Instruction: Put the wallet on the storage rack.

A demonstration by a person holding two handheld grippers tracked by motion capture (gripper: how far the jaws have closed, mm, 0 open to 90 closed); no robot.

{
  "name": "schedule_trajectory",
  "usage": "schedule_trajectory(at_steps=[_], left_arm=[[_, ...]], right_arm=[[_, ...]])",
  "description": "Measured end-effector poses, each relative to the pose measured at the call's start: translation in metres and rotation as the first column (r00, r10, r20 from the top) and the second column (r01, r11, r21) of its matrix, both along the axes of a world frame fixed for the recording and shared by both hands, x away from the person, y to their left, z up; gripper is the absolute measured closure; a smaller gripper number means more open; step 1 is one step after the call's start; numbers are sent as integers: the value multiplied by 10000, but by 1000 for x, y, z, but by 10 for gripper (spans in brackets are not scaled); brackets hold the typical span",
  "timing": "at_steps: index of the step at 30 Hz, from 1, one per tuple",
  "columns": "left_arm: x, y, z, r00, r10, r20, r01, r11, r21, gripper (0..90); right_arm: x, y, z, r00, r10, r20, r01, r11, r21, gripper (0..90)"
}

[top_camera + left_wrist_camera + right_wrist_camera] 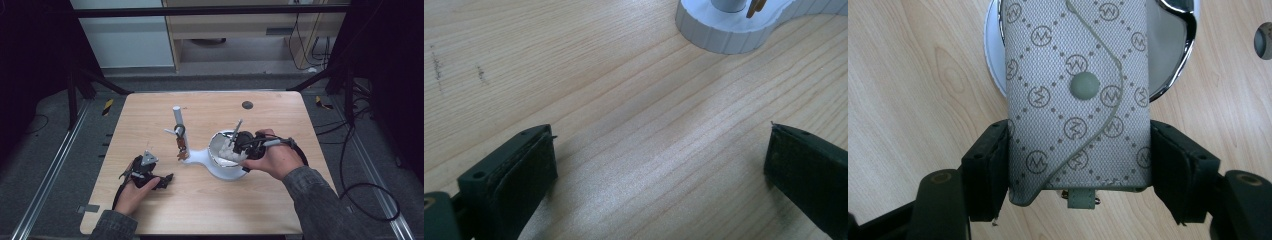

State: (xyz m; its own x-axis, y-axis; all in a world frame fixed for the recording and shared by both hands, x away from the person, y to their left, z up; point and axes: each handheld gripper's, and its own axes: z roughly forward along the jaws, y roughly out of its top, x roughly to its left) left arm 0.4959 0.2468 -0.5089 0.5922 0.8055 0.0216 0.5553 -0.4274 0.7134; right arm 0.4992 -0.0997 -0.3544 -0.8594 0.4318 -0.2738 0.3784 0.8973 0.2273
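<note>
My right gripper (1079, 150) is shut on a grey key pouch (1078, 95) with a monogram pattern and a round snap, its pads pressing on both long sides. The pouch hangs over the round white dish (1173, 45) with a shiny rim. In the high view the right gripper (235, 145) holds the pouch (231, 155) at the dish (216, 162) of a white stand. The stand's upright post (177, 117) carries a hook with hanging keys (181, 147). My left gripper (167, 177) rests on the table at the front left. Its jaws stand wide apart over bare wood (661, 135).
The wooden table (150, 115) has a small dark round mark (247, 105) near its far edge. The ribbed white foot of the stand (724, 35) lies ahead of the left gripper. Cables trail off the table's right side.
</note>
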Motion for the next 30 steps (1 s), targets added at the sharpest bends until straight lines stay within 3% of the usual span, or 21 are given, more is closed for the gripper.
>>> schedule_trajectory(at_steps=[10,30], left_arm=[[0,0,0,10000,10,-8,-10,10000,-4,0],[0,0,0,10000,0,-13,0,10000,-6,0]], right_arm=[[6,5,-4,9995,-106,-300,96,9994,-334,309],[17,19,-14,9990,-178,-399,151,9977,-663,307]])
